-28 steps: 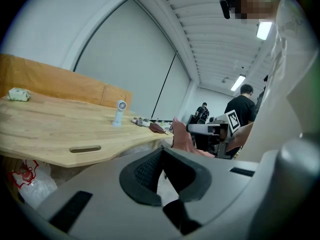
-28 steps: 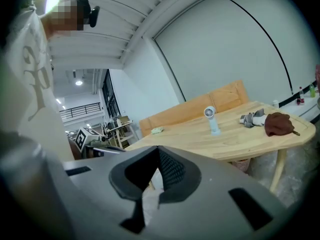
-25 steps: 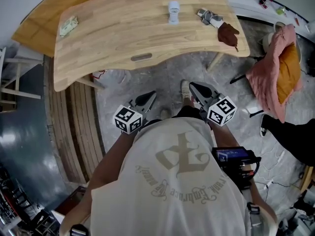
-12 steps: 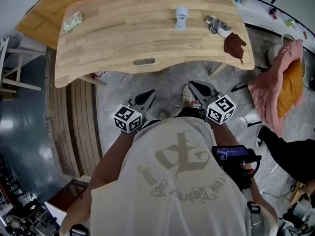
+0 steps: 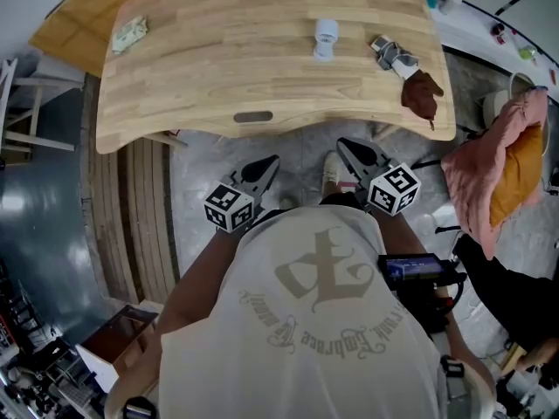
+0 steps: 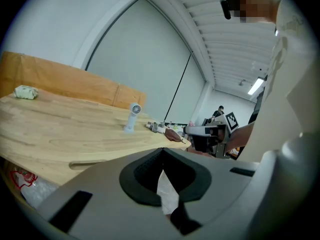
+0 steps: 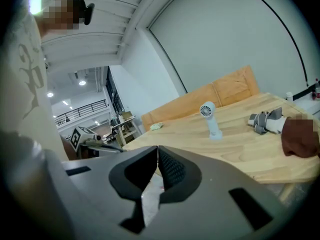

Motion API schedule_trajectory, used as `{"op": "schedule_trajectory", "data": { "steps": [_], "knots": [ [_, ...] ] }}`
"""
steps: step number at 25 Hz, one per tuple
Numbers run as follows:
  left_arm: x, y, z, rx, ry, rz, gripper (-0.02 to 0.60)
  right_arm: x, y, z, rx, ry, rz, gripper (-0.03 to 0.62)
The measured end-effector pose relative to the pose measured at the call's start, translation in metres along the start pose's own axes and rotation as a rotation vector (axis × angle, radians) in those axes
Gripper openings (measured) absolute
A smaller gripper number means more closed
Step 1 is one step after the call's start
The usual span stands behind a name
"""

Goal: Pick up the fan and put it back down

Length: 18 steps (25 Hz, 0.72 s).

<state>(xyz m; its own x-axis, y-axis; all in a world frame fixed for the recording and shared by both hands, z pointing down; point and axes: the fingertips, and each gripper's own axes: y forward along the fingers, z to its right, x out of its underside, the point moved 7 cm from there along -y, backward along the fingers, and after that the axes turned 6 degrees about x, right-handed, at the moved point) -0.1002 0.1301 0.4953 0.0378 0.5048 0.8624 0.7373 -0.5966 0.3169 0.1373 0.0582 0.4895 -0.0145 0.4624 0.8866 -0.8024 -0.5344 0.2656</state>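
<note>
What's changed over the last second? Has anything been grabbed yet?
The person has stepped closer to the light wooden table; the small white upright fan on it looks nearer. Nothing was grabbed. The left hand-held gripper and right hand-held gripper stay shut, empty, short of the table.

A small white fan (image 5: 325, 37) (handheld type) stands upright on the wooden table (image 5: 218, 68).

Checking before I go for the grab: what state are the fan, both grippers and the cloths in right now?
Fan: upright on the table, untouched.
Left gripper: jaws shut, empty, short of the table edge.
Right gripper: jaws shut, empty, short of the table edge.
Brown cloth: crumpled near the table's right edge.
Pink cloth: draped, off the table.
</note>
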Motion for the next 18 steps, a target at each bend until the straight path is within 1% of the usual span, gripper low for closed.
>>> {"op": "schedule_trajectory", "data": {
  "steps": [12,18],
  "knots": [
    [-0.042,0.063,-0.029,-0.024,-0.007,-0.004,0.011,-0.034,0.029,0.069,-0.027,0.013,-0.021,0.015],
    [-0.062,0.094,-0.039,-0.048,0.000,-0.004,0.010,-0.050,0.045,0.095,-0.066,0.001,-0.035,0.015]
  ]
}}
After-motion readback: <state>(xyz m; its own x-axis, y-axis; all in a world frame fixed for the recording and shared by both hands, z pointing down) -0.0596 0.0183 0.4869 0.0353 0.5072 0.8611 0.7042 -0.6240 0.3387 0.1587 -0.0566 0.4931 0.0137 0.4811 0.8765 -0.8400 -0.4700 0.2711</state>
